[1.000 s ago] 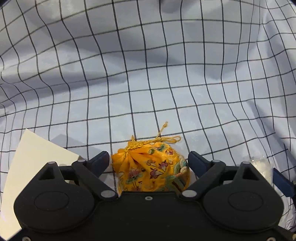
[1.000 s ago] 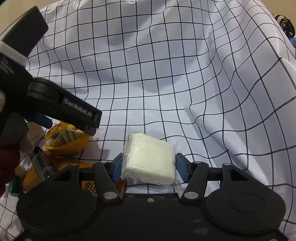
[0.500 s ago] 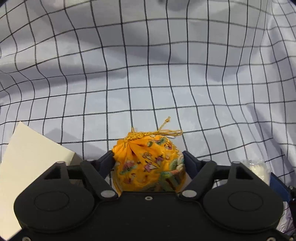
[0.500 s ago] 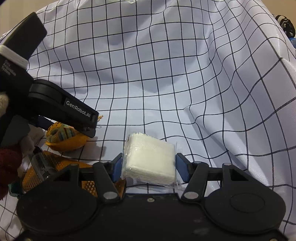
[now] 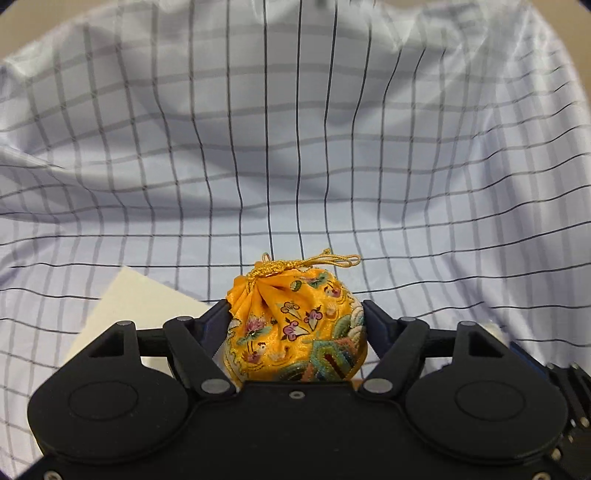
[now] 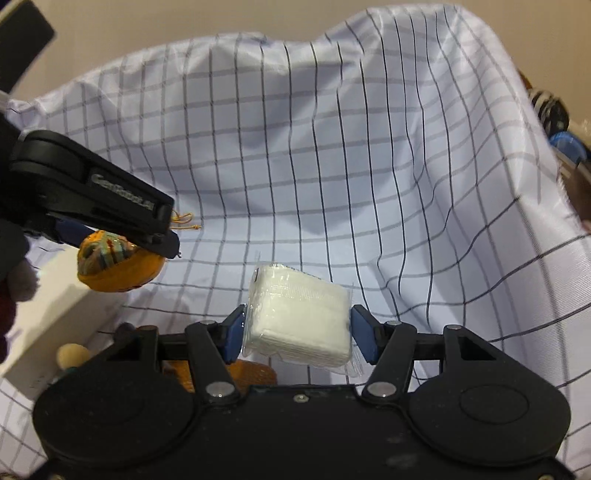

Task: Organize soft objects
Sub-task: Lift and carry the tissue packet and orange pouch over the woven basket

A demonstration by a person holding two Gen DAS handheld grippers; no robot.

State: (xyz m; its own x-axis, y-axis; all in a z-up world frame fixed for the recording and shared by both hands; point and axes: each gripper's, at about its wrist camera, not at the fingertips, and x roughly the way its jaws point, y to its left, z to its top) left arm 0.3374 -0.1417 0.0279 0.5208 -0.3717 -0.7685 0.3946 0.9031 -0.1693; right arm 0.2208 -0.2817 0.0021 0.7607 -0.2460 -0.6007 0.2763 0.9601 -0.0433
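A thin, pale blue-white cloth with a dark windowpane check [image 5: 295, 155] covers the whole working surface and rises in loose folds behind it. In the right wrist view a plain beige wall [image 6: 184, 22] shows above the cloth's rumpled upper edge. A flat cream-white sheet or box top [image 5: 144, 306] lies on the cloth at the lower left of the left wrist view; the same pale slab appears at the left of the right wrist view. At the far right edge of the right wrist view some dark and blue things sit beyond the cloth, too blurred to name.

The left gripper [image 5: 295, 325] is clamped on a round orange-yellow embroidered drawstring pouch [image 5: 295, 332], its gathered neck tied with a gold cord [image 5: 306, 264]. The dark fingers press in on the pouch's two sides, and the pouch fills the gap between them. From the right wrist view the pouch [image 6: 118, 269] hangs clear above the cloth under the left gripper's black body.

The right gripper [image 6: 297, 330] is closed on a square stack of white cotton pads in a clear plastic wrapper [image 6: 299, 317]. Its blue finger pads [image 6: 364, 332] bear on the pack's left and right edges, and the pack sits tilted between them, its top leaning away from the camera, off the cloth.

Below the right gripper's left finger lies an orange mesh-like thing [image 6: 255, 373], mostly hidden.
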